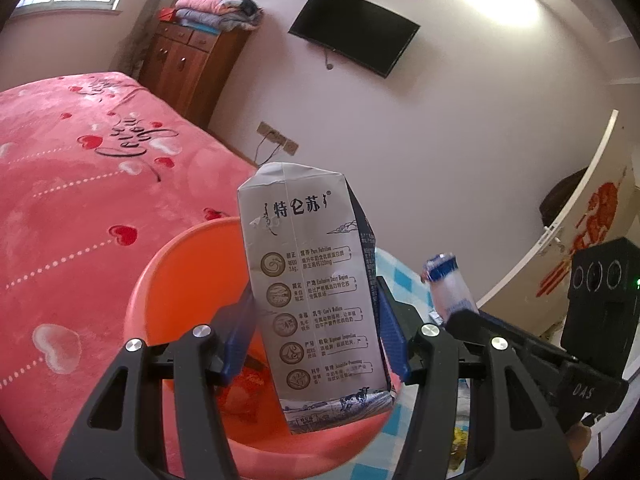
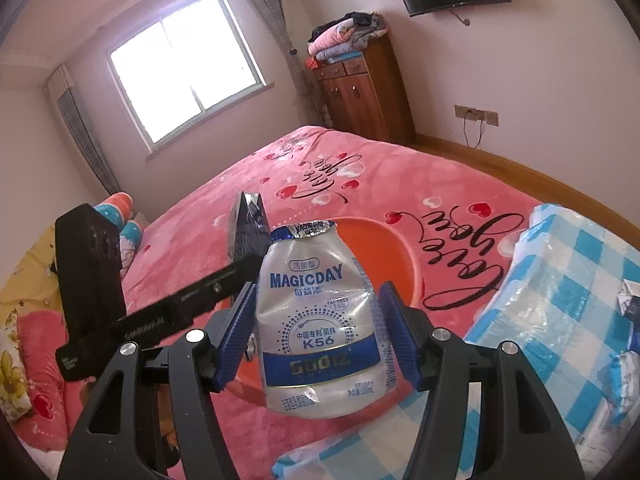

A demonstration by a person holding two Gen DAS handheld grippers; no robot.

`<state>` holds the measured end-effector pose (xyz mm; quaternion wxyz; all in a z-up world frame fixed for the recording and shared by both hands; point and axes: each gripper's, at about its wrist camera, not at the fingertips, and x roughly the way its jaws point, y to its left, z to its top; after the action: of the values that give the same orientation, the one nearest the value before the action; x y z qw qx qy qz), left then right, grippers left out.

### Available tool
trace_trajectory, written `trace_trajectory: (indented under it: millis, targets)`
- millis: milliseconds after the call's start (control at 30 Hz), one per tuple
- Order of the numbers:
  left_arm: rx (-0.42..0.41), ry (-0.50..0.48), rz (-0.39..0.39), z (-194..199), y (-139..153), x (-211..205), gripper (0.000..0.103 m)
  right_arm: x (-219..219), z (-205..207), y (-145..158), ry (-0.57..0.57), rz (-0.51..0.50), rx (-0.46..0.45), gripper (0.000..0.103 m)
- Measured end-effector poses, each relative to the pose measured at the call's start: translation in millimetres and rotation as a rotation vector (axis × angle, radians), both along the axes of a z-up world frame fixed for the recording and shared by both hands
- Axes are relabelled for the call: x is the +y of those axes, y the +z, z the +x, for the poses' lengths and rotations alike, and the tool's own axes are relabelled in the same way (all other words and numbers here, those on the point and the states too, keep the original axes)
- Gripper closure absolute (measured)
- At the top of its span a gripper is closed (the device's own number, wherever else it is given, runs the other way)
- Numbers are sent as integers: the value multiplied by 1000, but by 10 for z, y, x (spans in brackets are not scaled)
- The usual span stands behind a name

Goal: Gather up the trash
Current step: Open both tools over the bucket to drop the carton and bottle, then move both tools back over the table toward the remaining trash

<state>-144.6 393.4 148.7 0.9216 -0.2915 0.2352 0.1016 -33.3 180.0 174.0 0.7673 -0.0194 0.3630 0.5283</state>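
Above the orange basin point(image 1: 168, 280), the left tool point(image 1: 316, 332) grips a milk carton point(image 1: 312, 296), the right tool point(image 2: 316, 332) a crumpled bottle point(image 2: 320, 320); releasing off-centre could drop either onto the bed point(image 1: 80, 184).

The milk carton point(image 1: 316, 300) hid much of the orange basin point(image 1: 192, 280), whose rim at 6 o'clock ran off the left wrist view. A reddish wrapper point(image 1: 244, 392) inside it was blurred. At 3 o'clock in the right wrist view, 1 small carton point(image 2: 630, 300) was cut off.
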Motion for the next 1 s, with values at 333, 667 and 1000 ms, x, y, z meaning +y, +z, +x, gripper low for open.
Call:
trace_trajectory:
  millis: [333,667,1000]
  targets:
    - [63,31,-1,21,-195,22,37,83,19,-153,8,34,12,21]
    - [45,85,97,-63,-125,-117,17,-493,-7,-92,-156,78,-65,14]
    - [-41,14,174,-73,44,-508,15,-1043,-159,-215,-297,44,-143,12]
